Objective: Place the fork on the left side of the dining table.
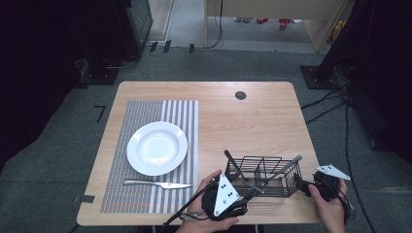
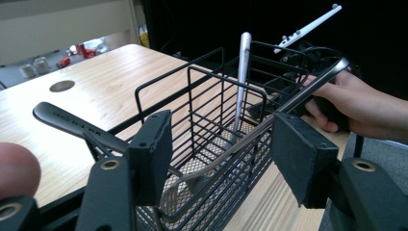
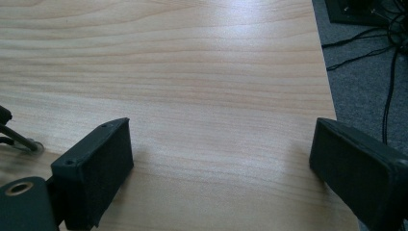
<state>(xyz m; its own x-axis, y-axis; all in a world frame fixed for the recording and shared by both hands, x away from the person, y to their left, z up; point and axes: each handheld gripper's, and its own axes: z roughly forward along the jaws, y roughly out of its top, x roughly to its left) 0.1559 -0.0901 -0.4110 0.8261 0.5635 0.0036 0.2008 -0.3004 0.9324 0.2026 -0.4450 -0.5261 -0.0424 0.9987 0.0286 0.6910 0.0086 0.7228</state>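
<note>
Since the left gripper stands with jaws part open around the wire caddy's near end, pads not pressing, it could catch wire instead of the leaning utensil handle and tip the caddy. Right gripper hovers open over bare table. Farther left lie the knife and plate on the placemat.
</note>
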